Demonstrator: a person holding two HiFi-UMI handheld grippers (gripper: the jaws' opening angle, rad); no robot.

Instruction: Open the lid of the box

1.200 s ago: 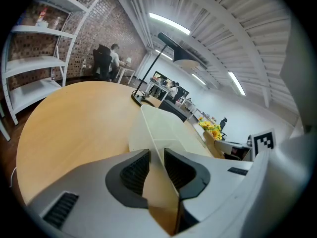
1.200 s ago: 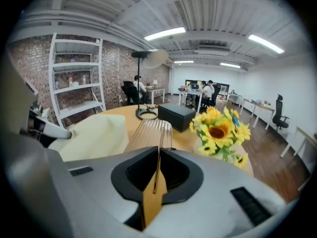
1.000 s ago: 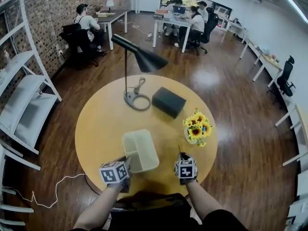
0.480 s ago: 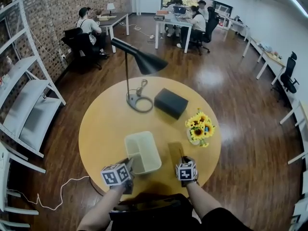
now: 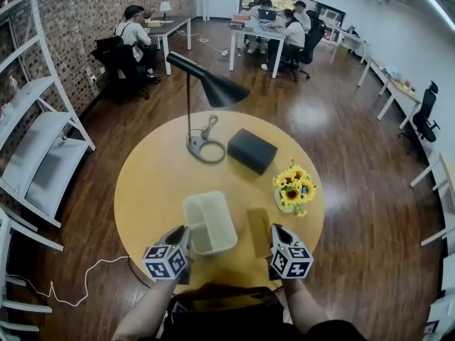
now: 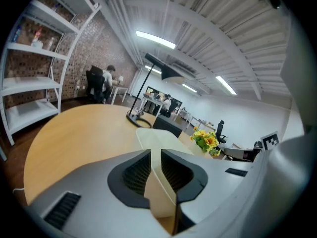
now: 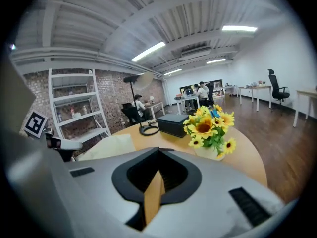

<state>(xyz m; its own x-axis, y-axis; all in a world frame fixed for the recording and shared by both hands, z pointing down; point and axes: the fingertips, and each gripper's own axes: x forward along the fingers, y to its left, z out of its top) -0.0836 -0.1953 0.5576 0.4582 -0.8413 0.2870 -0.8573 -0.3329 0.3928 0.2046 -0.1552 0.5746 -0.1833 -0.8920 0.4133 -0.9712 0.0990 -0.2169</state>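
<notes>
A cream translucent box (image 5: pixel 208 222) with two compartments sits open near the table's front edge. My left gripper (image 5: pixel 183 236) is shut on the box's near left wall; in the left gripper view that thin wall (image 6: pixel 161 195) stands between the pads. A flat wooden lid (image 5: pixel 259 231) lies off to the right of the box, apart from it, and my right gripper (image 5: pixel 274 233) is shut on its near edge. The right gripper view shows the lid (image 7: pixel 154 196) edge-on in the jaws and the box (image 7: pixel 106 146) to the left.
The round wooden table (image 5: pixel 153 183) also carries a black desk lamp (image 5: pixel 201 146) at the back, a black case (image 5: pixel 250 150) beside it and a vase of sunflowers (image 5: pixel 293 187) on the right, close to the lid. White shelves (image 5: pixel 35 148) stand at left.
The wooden lid, barely visible a second ago, now shows its flat face to the right of the box. My right gripper has drawn back toward me with it. The left gripper keeps its hold.
</notes>
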